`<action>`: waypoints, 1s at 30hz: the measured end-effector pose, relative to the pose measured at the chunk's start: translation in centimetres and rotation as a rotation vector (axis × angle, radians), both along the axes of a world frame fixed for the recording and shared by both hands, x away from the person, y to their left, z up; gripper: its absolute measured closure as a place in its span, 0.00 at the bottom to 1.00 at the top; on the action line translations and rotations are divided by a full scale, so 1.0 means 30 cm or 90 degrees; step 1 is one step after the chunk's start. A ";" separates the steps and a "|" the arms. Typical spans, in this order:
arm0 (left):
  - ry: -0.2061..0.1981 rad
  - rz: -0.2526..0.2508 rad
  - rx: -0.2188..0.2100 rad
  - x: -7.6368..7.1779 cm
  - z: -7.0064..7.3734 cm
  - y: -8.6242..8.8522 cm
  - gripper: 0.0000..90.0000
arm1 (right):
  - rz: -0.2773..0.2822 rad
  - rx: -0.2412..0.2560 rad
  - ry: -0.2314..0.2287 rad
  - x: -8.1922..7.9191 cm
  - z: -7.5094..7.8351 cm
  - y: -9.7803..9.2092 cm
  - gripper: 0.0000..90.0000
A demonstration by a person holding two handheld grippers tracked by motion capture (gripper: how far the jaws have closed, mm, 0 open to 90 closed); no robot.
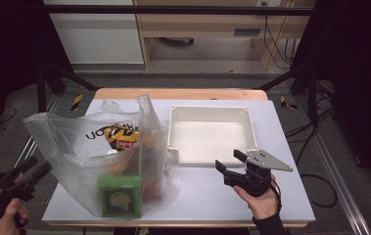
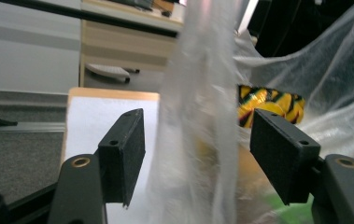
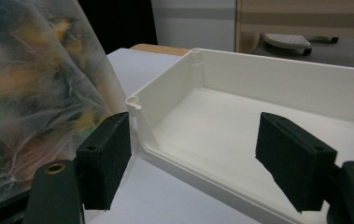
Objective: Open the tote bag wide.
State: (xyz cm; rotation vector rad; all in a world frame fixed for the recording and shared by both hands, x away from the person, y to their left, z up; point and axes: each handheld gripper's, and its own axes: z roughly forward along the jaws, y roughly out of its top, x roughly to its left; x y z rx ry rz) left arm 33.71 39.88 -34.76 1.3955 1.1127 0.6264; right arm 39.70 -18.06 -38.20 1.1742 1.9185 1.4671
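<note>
Item: clear plastic bag [image 1: 100, 147] of snacks, table's 9 o'clock half. Left gripper [image 2: 198, 154], jaws spread astride its raised film, placed to pinch it. Right gripper [image 1: 233, 161], spread, empty, waits at the white tray's [image 1: 210, 111] 6 o'clock.

Your right gripper [image 3: 195, 163]: jaws spread wide, nothing between the pads. Ahead, the white tray [image 3: 277, 84] sits on the table [image 3: 137, 70], its near corner just past your left pad [image 3: 107, 156]. To the left, the clear plastic bag [image 3: 34, 88] stands beside the tray, blurred orange and green shapes inside.
</note>
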 end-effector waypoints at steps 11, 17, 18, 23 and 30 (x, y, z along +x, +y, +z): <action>0.061 -0.028 0.068 0.046 -0.048 -0.103 0.61 | 0.079 -0.003 -0.019 -0.014 0.046 0.132 0.42; 0.083 -0.051 0.071 0.055 -0.069 -0.120 0.80 | 0.153 0.013 -0.025 -0.020 0.083 0.251 0.46; 0.083 -0.051 0.071 0.055 -0.069 -0.120 0.82 | 0.153 0.013 -0.025 -0.020 0.083 0.251 0.46; 0.091 -0.059 0.072 0.053 -0.073 -0.126 0.90 | 0.203 0.036 -0.028 -0.016 0.118 0.347 0.43; 0.092 -0.076 0.066 0.047 -0.074 -0.129 0.98 | 0.246 0.032 -0.029 -0.016 0.140 0.456 0.50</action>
